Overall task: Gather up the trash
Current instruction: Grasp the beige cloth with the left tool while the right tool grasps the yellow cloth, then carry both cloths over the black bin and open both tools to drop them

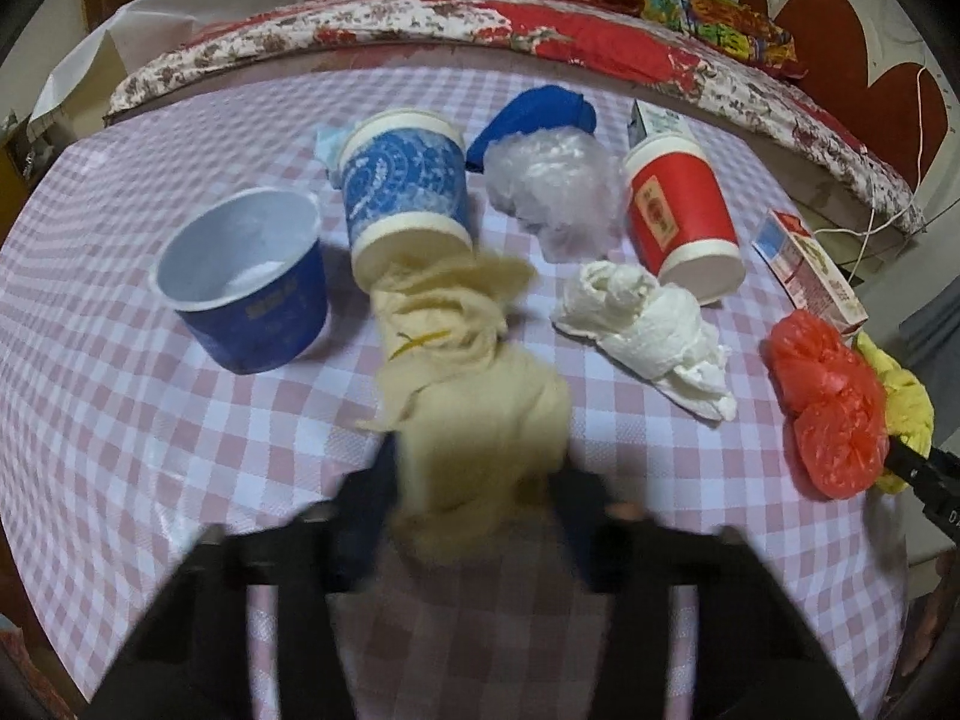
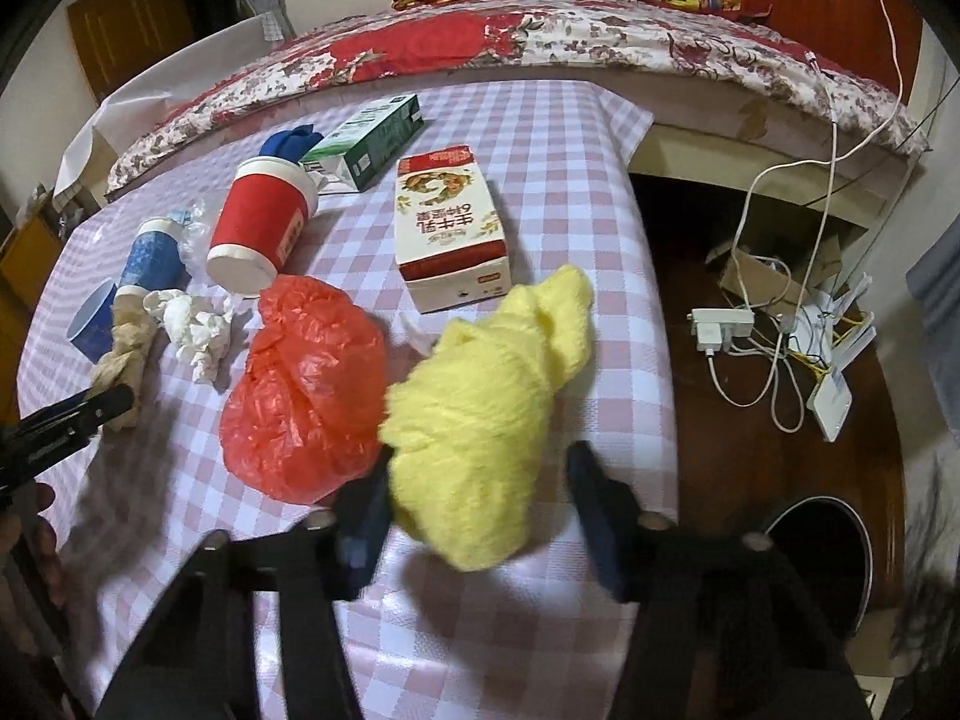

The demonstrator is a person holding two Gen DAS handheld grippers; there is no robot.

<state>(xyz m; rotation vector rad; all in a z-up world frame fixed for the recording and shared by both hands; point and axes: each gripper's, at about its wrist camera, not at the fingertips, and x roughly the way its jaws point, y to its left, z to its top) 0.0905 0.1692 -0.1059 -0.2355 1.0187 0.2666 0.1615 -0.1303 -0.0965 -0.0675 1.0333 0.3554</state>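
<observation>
We're holding the beige cloth pinched in our left gripper over the checkered counter, while our right gripper is sitting loose around the yellow cloth (red bag just beside it).

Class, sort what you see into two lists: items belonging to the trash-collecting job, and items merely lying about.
Job: beige cloth, yellow cloth, red bag, white tissue, red cup, blue cup.
Lying about: floral quilt, charger cables.
</observation>
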